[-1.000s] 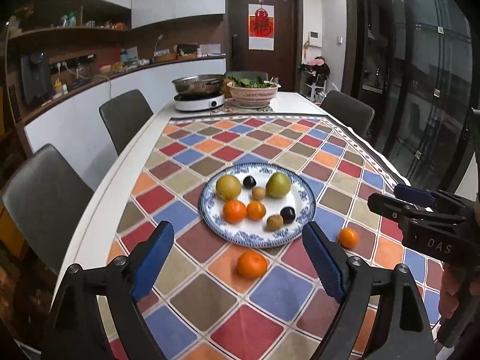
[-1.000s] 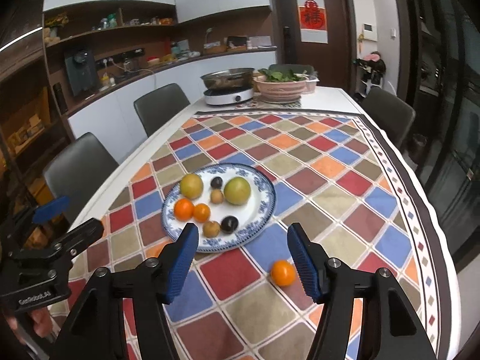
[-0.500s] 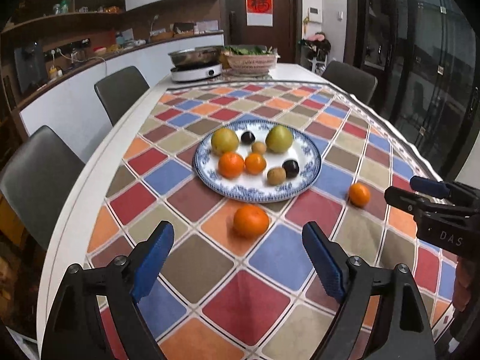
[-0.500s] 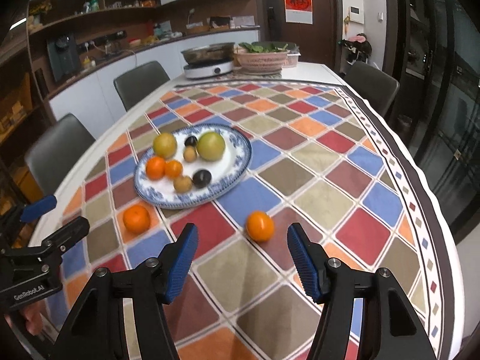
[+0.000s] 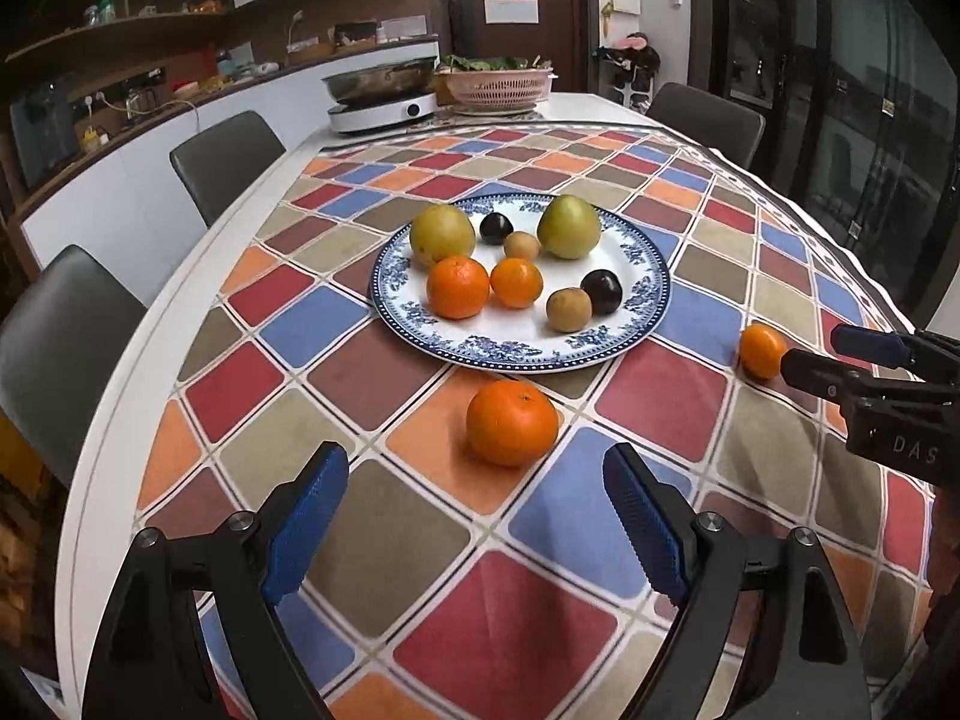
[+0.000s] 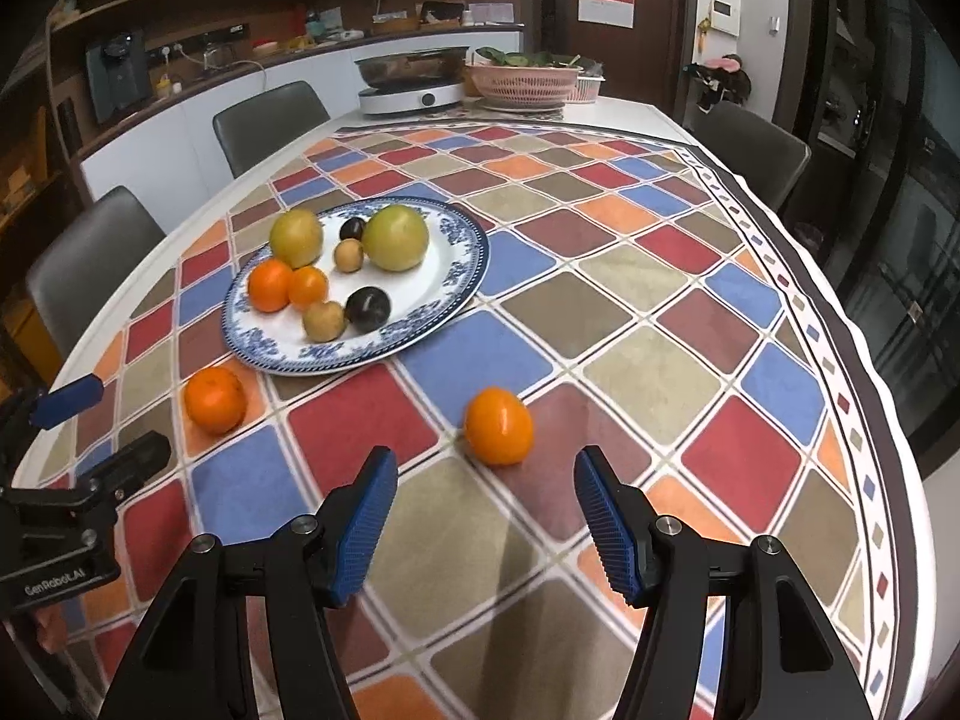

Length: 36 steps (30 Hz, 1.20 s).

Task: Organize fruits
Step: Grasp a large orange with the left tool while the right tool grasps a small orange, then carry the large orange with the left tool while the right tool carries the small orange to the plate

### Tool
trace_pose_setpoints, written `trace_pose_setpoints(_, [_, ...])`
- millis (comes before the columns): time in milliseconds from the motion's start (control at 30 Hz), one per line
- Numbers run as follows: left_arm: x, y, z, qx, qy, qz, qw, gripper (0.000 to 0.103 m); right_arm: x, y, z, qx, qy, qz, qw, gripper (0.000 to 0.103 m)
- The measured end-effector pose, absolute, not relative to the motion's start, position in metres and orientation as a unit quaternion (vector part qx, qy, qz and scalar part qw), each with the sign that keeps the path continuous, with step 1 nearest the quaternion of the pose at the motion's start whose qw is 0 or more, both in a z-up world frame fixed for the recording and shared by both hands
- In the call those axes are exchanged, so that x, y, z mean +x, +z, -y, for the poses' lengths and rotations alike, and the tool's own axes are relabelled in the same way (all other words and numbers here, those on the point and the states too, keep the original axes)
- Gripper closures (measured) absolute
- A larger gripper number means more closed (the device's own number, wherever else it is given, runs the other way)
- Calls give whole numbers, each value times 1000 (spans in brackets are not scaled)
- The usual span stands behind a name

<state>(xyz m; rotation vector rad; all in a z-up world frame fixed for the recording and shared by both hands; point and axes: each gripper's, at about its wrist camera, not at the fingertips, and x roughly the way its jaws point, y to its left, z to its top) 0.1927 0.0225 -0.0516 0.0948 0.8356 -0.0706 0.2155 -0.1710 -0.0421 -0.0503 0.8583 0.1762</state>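
A blue-and-white plate [image 5: 645,294] [image 6: 462,276] on the chequered tablecloth holds several fruits: two green-yellow ones, two oranges, two dark plums and two small brown ones. A loose orange [image 5: 512,422] [image 6: 215,399] lies on the cloth just ahead of my open left gripper [image 5: 474,510]. A smaller loose orange [image 6: 498,426] [image 5: 761,350] lies just ahead of my open right gripper [image 6: 486,507]. Both grippers are empty. Each gripper shows at the edge of the other's view.
An induction cooker with a pan [image 5: 381,97] and a pink basket of greens [image 5: 498,84] stand at the table's far end. Grey chairs [image 5: 225,159] line both sides. The table edge runs close on the left [image 5: 114,420] and right [image 6: 888,420].
Both grippers have moved forward and down towards the table. Each loose orange now lies close in front of its gripper's open fingers. No fruit has moved.
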Motion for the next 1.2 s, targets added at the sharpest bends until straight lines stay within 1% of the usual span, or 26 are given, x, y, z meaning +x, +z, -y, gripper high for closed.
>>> trace_pose_setpoints(100, [205,-56,-22,38,-34,-417,907,18,226,-47,173,-19,82,-419,904,41])
trace_pose_setpoints(133, [208,-57,-22,33,-34,-421,906,22,230,-49,174,-15,83,-421,903,43])
trace_pose_setpoints(167, [213,-58,-22,27,-36,-425,904,23,234,-52,174,-10,85,-426,901,48])
trace_pose_setpoints(233, [218,-60,-20,27,-35,-429,902,24,241,-57,176,1,89,-434,896,49])
trace_pose_setpoints(300, [223,-63,-18,30,-34,-434,900,27,246,-62,176,9,91,-440,893,49])
trace_pose_setpoints(367, [227,-67,-17,28,-37,-443,895,32,250,-67,177,12,95,-446,890,55])
trace_pose_setpoints(400, [229,-70,-17,25,-40,-448,893,34,251,-69,177,13,96,-447,889,55])
trace_pose_setpoints(467, [231,-73,-17,17,-44,-455,889,41,255,-73,177,14,95,-451,887,57])
trace_pose_setpoints(500, [232,-75,-17,14,-47,-458,888,44,256,-74,177,15,96,-452,887,60])
trace_pose_setpoints(533, [233,-76,-17,10,-49,-461,886,48,257,-75,177,16,98,-454,886,64])
trace_pose_setpoints(600, [234,-78,-17,4,-53,-463,884,55,258,-77,176,15,102,-457,884,67])
trace_pose_setpoints(633, [235,-79,-17,4,-54,-464,884,60,259,-78,175,14,104,-457,883,69])
trace_pose_setpoints(667, [235,-80,-17,1,-59,-464,884,62,258,-78,175,13,104,-456,884,69])
trace_pose_setpoints(933, [233,-78,-16,1,-65,-460,886,62,255,-75,174,13,107,-450,886,70])
trace_pose_setpoints(1200, [222,-63,-17,3,-69,-440,895,62,246,-63,171,13,115,-440,890,70])
